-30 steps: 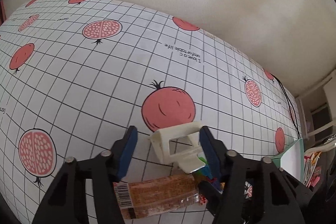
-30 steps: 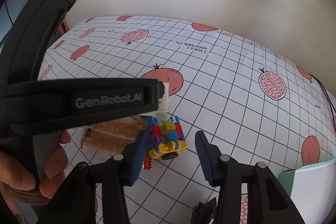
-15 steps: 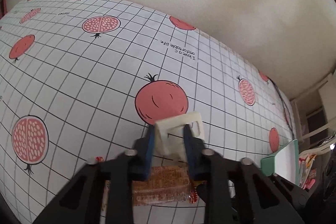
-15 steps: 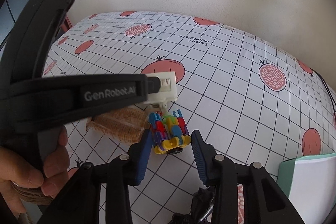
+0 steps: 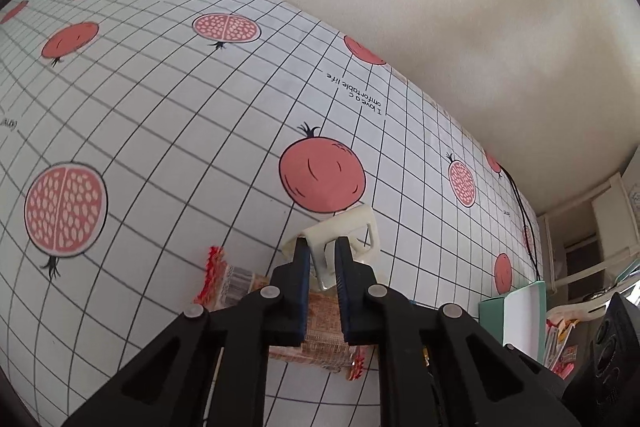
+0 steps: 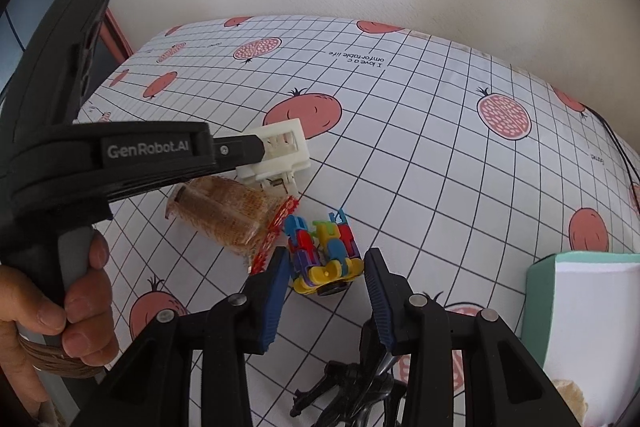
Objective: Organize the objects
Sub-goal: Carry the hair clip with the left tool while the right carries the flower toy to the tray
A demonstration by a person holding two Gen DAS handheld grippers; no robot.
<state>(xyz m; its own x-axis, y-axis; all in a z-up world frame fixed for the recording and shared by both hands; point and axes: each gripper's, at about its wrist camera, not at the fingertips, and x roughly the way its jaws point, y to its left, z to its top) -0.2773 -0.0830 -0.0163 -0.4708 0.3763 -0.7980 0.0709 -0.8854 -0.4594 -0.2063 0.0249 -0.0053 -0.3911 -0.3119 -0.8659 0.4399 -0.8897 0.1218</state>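
My left gripper [image 5: 322,249] is shut on a white plastic clip [image 5: 348,233], holding it lifted above the table; the right wrist view shows the same white clip [image 6: 282,151] at the tip of the left gripper [image 6: 260,151], clear of the tablecloth. Below it lies a wrapped brown snack bar [image 5: 320,343], also seen as the snack bar [image 6: 228,213] with a red serrated wrapper edge. A colourful toy vehicle [image 6: 324,251] stands on the cloth between the fingers of my open right gripper [image 6: 326,267].
The table [image 5: 160,115] wears a white grid cloth with pomegranate prints, against a cream wall. A teal box [image 6: 580,311] sits at the right edge. A black metal clip [image 6: 352,383] lies under the right gripper. A hand [image 6: 76,311] holds the left gripper's handle.
The left gripper closed on the white clip and lifted it off the table. The right gripper moved in around the toy vehicle, its jaws still apart.
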